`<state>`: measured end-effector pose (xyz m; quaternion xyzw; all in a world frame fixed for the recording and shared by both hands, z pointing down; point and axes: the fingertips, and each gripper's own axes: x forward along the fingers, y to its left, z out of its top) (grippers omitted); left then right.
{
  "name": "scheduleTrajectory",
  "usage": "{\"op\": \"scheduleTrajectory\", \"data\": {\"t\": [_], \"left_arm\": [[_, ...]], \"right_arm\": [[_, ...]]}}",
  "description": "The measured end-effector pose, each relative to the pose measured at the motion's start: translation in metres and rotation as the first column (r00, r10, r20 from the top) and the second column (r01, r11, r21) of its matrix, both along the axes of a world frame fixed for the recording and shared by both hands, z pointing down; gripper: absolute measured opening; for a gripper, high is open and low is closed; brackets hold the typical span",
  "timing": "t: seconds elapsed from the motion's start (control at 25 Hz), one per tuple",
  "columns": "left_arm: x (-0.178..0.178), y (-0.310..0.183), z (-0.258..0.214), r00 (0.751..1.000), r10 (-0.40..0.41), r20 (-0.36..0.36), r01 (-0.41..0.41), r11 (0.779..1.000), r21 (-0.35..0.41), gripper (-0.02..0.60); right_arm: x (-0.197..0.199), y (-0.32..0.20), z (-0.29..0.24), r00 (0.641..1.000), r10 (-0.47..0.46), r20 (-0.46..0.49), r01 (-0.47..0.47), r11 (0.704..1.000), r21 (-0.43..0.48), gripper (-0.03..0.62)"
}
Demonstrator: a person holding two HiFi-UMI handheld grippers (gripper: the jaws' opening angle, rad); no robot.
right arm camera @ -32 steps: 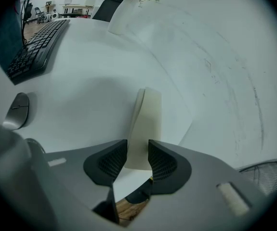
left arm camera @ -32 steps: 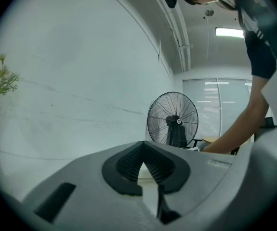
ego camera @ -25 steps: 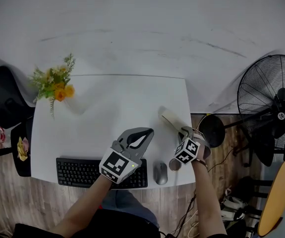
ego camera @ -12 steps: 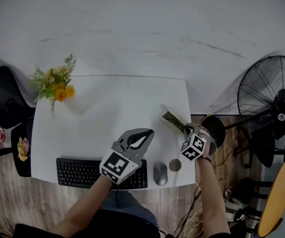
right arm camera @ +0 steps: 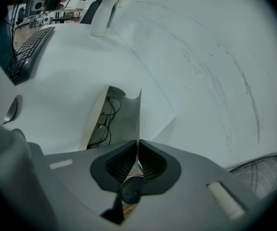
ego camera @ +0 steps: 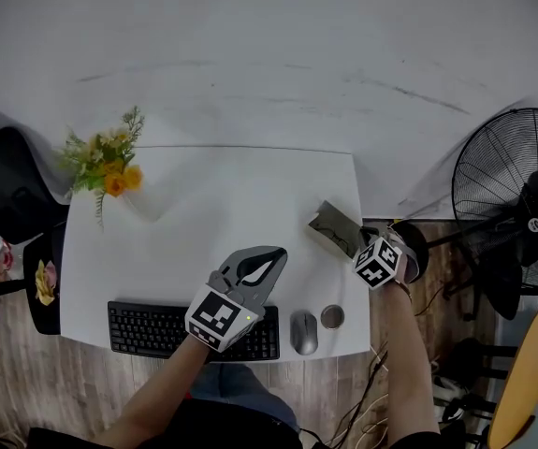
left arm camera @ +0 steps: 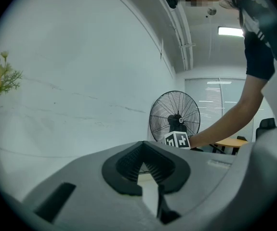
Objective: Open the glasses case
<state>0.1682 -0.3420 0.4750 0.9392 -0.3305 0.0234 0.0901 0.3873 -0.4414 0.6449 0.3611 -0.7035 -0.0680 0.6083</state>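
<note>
The glasses case point(ego camera: 329, 225) lies near the right edge of the white table point(ego camera: 203, 204). Its lid flap is lifted, and in the right gripper view the case point(right arm camera: 110, 121) stands open with dark glasses point(right arm camera: 102, 124) inside. My right gripper point(ego camera: 351, 241) is at the case's near end, jaws closing on the thin edge of the flap, which runs up between the pads point(right arm camera: 138, 148). My left gripper point(ego camera: 278, 249) rests above the keyboard, left of the case and apart from it. Its jaws meet at the tips point(left arm camera: 142, 146) with nothing between them.
A black keyboard point(ego camera: 156, 325), a grey mouse point(ego camera: 303, 332) and a small round lid-like object point(ego camera: 332, 316) line the table's near edge. A vase of flowers point(ego camera: 109, 162) stands at the far left corner. A floor fan point(ego camera: 516, 195) stands right of the table.
My right gripper moved away from the near edge toward the right, drawing the case's flap up and open and uncovering the small round object. The left gripper stayed still.
</note>
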Motion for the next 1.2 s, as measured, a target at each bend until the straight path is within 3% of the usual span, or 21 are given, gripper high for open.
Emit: {"op": "scheduleTrajectory", "data": {"t": [0.6, 0.92, 1.08, 1.2], "left_arm": [[-0.004, 0.001, 0.000, 1.000, -0.007, 0.004, 0.007, 1.000, -0.005, 0.008], [-0.004, 0.006, -0.003, 1.000, 0.004, 0.002, -0.004, 1.000, 0.003, 0.008], [-0.001, 0.008, -0.004, 1.000, 0.015, 0.001, -0.015, 1.000, 0.009, 0.008], [0.002, 0.008, -0.008, 1.000, 0.021, -0.004, -0.021, 1.000, 0.022, 0.008]], "right_arm": [[0.007, -0.010, 0.002, 0.998, 0.048, 0.039, -0.048, 0.999, 0.003, 0.028], [0.005, -0.005, -0.008, 0.995, 0.062, 0.076, -0.063, 0.998, 0.018, 0.080], [0.004, 0.004, -0.027, 0.988, 0.082, 0.133, -0.090, 0.994, 0.059, 0.081], [-0.001, 0.014, -0.053, 0.961, 0.120, 0.250, -0.154, 0.980, 0.125, 0.078]]}}
